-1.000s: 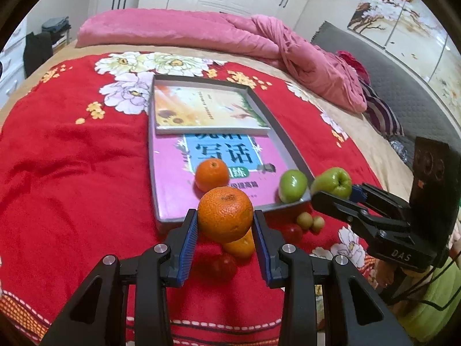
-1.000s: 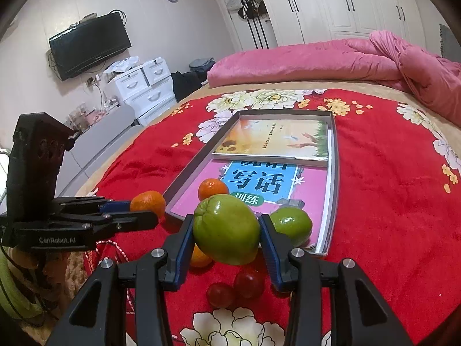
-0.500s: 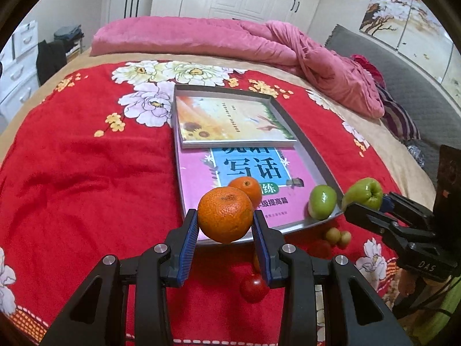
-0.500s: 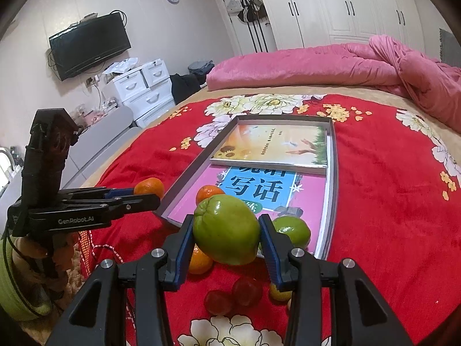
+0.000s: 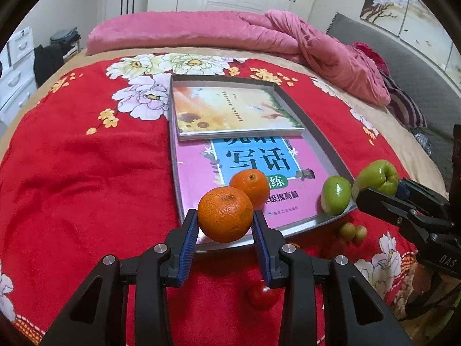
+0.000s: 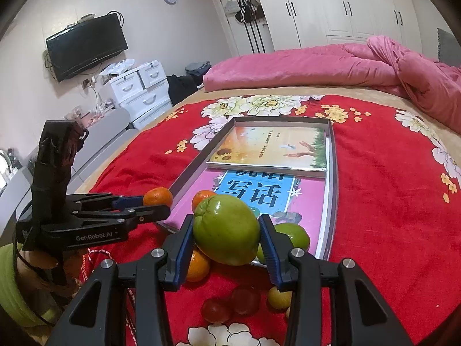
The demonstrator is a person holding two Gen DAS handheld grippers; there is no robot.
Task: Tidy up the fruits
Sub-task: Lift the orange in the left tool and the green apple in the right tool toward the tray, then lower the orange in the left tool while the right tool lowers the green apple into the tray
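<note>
Clamping narrow jaws, the left gripper (image 5: 225, 222) holds an orange (image 5: 225, 214), the right gripper (image 6: 226, 235) seemingly a green fruit (image 6: 226, 229)

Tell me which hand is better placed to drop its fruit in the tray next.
Left, probably. The left gripper holds its orange right at the tray's near edge, beside the orange already inside. The right gripper holds a green fruit short of the corner.
</note>
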